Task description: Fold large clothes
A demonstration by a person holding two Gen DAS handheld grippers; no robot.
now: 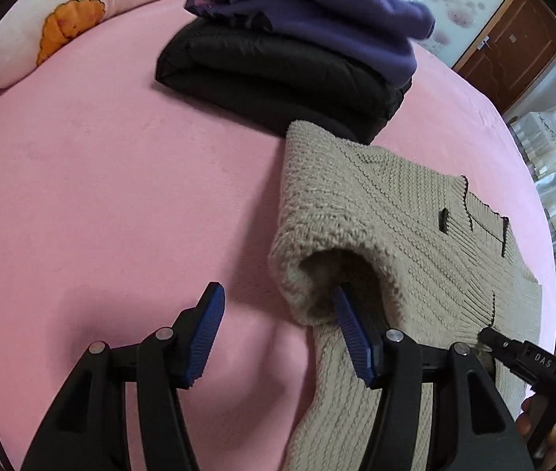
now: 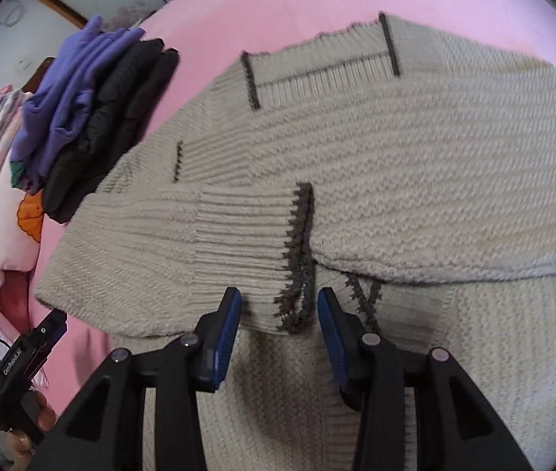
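The beige knit sweater (image 2: 415, 149) lies partly folded on the pink bed (image 1: 101, 196), toward the bed's right edge as the left wrist camera shows it, just beside a stack of a black jacket (image 1: 278, 74) with a purple garment (image 1: 337, 11) on top.

The left gripper (image 1: 280, 327) has its fingers apart and grips nothing: one finger (image 1: 352, 333) pokes into the rolled fold at the sweater's left side, the other (image 1: 207, 322) stands over bare sheet. If it closes like this, it would likely pinch only one layer of the roll, and lifting would then drag the fold open rather than carry it.

The right gripper (image 2: 280, 324) also stands open and empty, its fingers either side of the dark-trimmed cuff (image 2: 297, 259) of the sleeve laid across the body. The knit is thick and loose, so a shallow bite on the trim alone could slip, or pull the sleeve out of line.

The stack sits near the sweater's far corner; a wide sweep could catch it and topple the purple garment.
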